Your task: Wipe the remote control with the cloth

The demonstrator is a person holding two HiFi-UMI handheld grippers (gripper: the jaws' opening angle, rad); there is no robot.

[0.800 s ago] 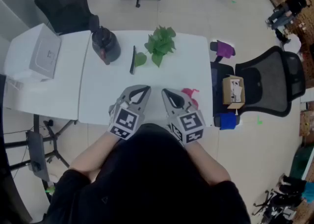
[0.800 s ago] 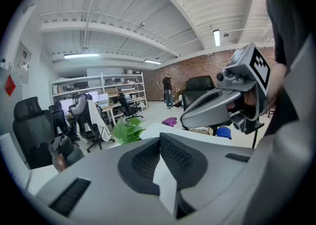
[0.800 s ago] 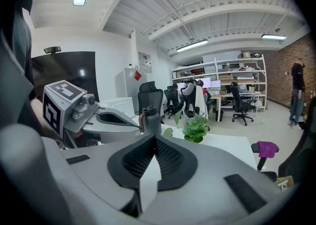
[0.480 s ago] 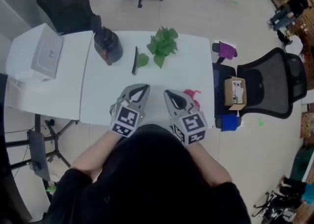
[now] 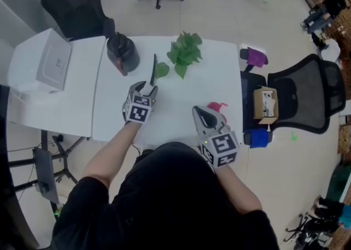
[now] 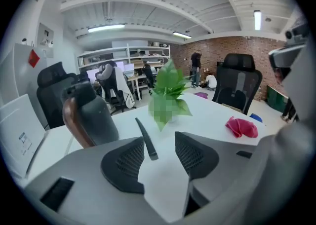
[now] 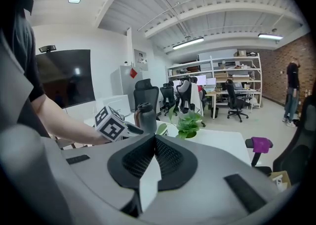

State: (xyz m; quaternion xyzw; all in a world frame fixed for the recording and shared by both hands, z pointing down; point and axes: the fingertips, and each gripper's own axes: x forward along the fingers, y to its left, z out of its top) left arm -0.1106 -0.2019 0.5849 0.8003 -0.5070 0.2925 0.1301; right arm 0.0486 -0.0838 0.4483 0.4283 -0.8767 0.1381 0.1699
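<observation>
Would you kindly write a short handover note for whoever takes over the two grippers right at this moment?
Left gripper: open, with its jaws apart at the near end of the remote control. It is not gripping it.
Right gripper: shut and empty, beside the pink cloth.
Things: the remote control lies flat on the white table, between the dark jug and the potted plant. The pink cloth sits crumpled near the table's right edge.
Done: nothing has been wiped, and neither thing is held.
Left: probably close on the remote control, open the right gripper, pick up the pink cloth and wipe.
</observation>
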